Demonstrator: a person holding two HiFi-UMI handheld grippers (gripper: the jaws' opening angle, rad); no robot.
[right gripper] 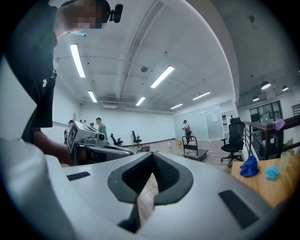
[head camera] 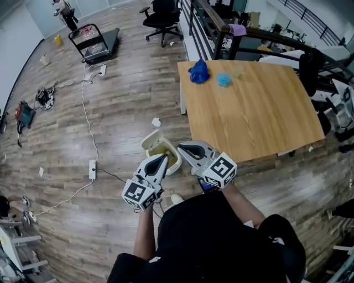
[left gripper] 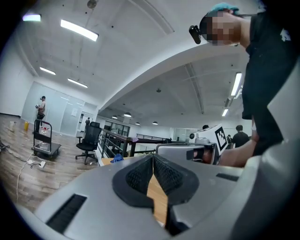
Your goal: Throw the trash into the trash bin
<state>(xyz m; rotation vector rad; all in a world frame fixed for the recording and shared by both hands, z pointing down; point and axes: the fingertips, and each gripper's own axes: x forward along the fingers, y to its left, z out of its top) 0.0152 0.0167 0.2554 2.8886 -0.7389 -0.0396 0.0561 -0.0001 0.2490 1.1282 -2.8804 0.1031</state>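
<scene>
The trash bin [head camera: 155, 145], cream with a yellowish liner and its lid up, stands on the wood floor by the table's near left corner. On the wooden table [head camera: 260, 119] lie a crumpled blue piece [head camera: 199, 72] [right gripper: 248, 166] and a small light-blue piece [head camera: 224, 80] [right gripper: 272, 172] at the far edge. A white scrap [head camera: 156, 122] lies on the floor beyond the bin. My left gripper [head camera: 164, 158] [left gripper: 153, 157] and right gripper [head camera: 180, 146] [right gripper: 152, 165] are held level in front of my chest, above the bin. Both are shut with nothing in them.
A power strip [head camera: 92, 169] and white cables [head camera: 86, 105] run across the floor to the left. A cart [head camera: 94, 44] and an office chair [head camera: 162, 16] stand far back. A black railing [head camera: 221, 27] runs behind the table. People stand far off [right gripper: 99, 127].
</scene>
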